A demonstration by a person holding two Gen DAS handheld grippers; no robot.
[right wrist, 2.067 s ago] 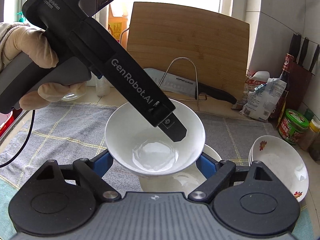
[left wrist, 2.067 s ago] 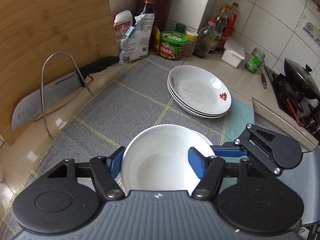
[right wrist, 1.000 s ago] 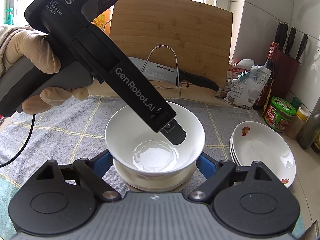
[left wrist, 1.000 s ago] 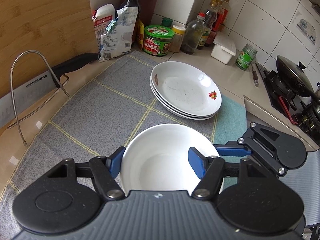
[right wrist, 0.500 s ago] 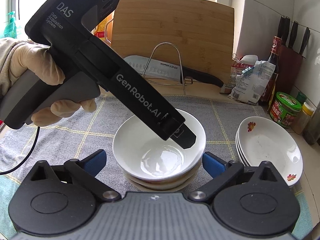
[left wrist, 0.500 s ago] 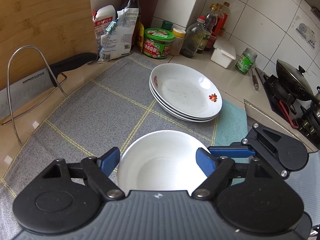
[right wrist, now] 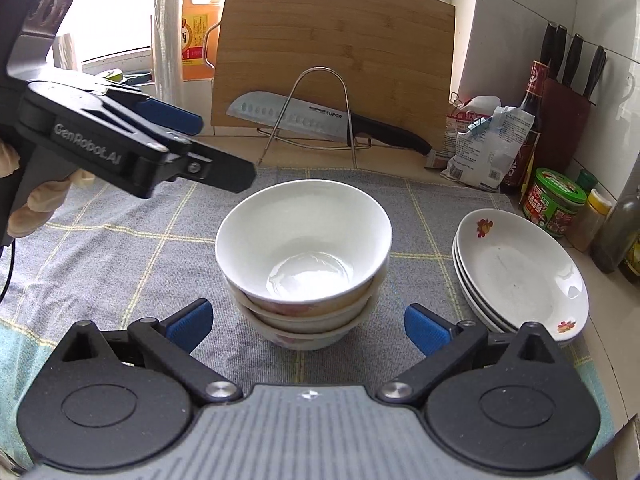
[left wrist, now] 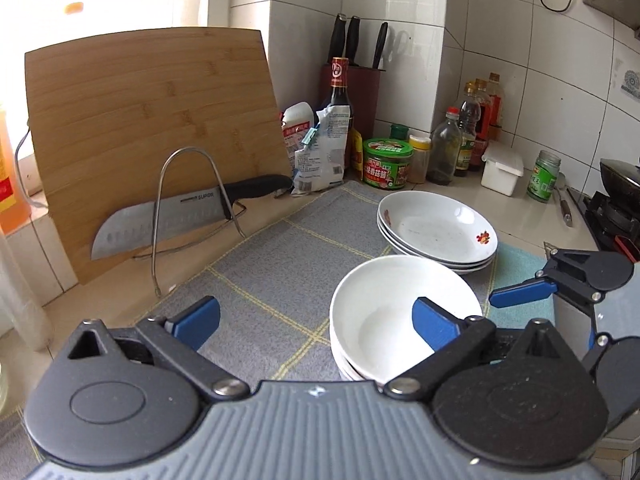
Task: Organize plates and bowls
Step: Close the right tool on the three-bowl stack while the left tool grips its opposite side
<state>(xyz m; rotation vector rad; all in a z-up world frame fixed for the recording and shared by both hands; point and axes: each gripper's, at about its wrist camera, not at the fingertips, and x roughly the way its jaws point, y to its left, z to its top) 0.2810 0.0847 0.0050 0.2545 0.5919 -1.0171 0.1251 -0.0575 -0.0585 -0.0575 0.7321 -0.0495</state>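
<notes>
The stack of bowls (right wrist: 303,268) sits nested mid-mat on the bench, plates (right wrist: 520,272) piled at its 3 o'clock to keep kinds apart, left hand-held gripper (left wrist: 316,316) opening empty, right hand-held gripper (right wrist: 308,322) spread, pinching nothing.

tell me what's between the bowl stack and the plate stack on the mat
Nothing: in the right wrist view only a bare strip of grey mat separates the bowl stack from the plate stack. They stand apart, not touching.
</notes>
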